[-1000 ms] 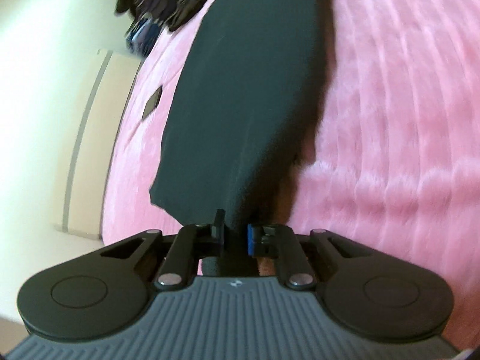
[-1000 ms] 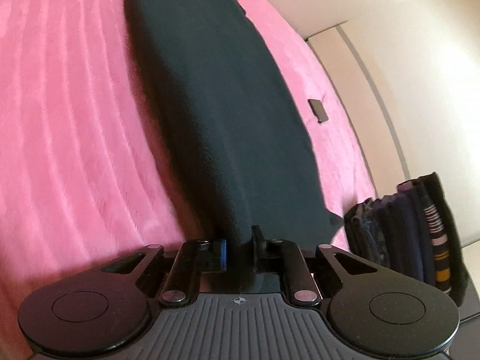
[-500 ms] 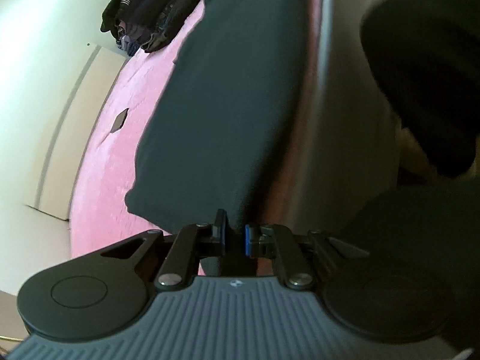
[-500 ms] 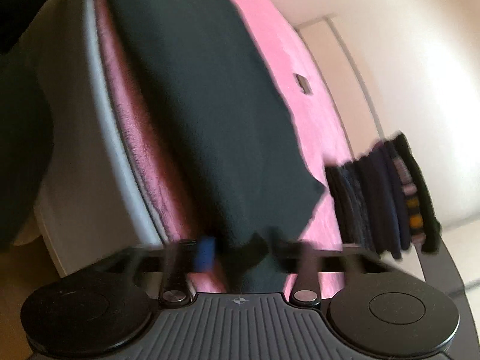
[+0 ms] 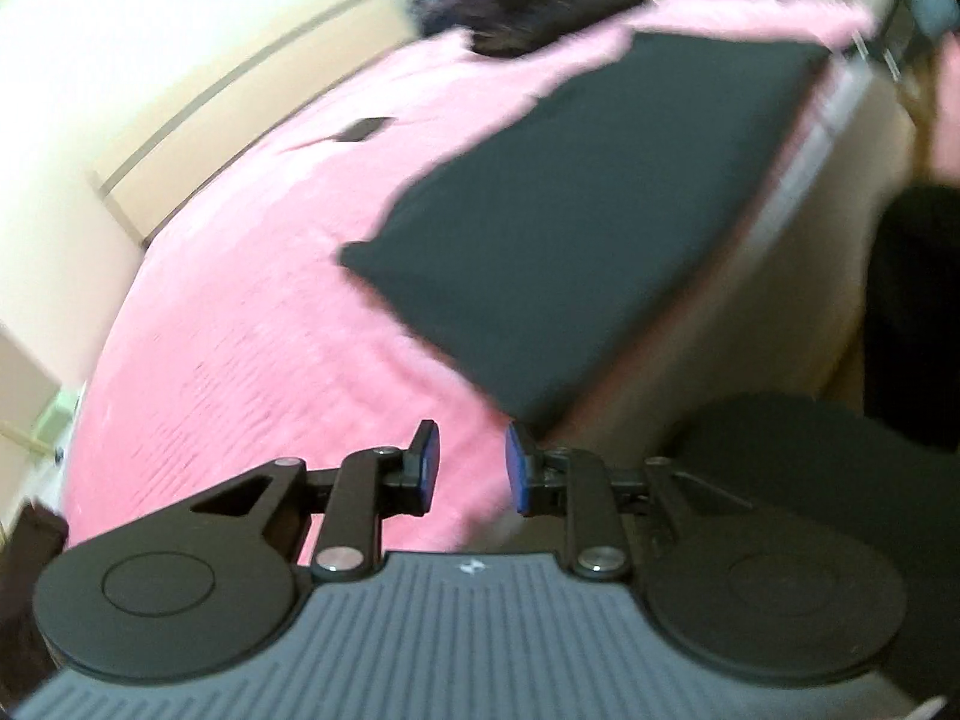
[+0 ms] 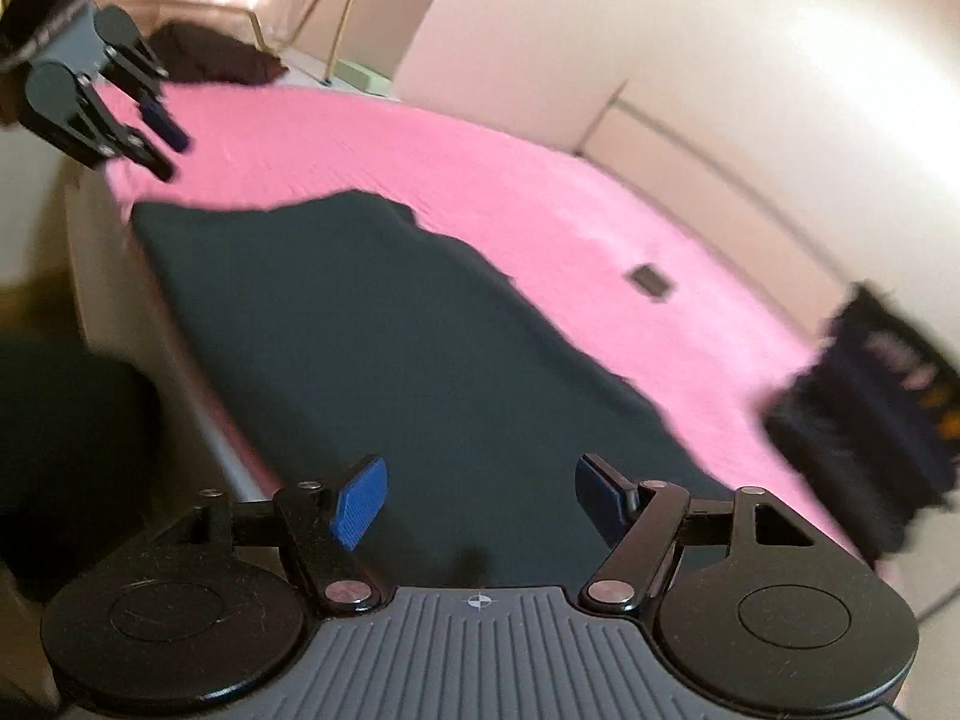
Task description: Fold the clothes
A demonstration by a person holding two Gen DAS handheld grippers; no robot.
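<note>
Your left gripper (image 5: 471, 468) tilts down, jaws opening, empty; your right gripper (image 6: 480, 501) gapes wide above the flat dark folded garment (image 6: 384, 336) on the pink bed (image 6: 540, 192).

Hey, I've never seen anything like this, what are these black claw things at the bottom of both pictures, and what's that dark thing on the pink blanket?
Those are hand-held grippers, one in each of a person's hands, each with a camera looking out along its two blue-padded fingers. One picture is from the left gripper, the other from the right gripper. Both look at a pink blanket where a dark folded garment lies flat. Nothing is held: both pairs of fingers are opening with nothing between them. A stack of folded clothes sits at the blanket's far edge, beside a small dark object.
</note>
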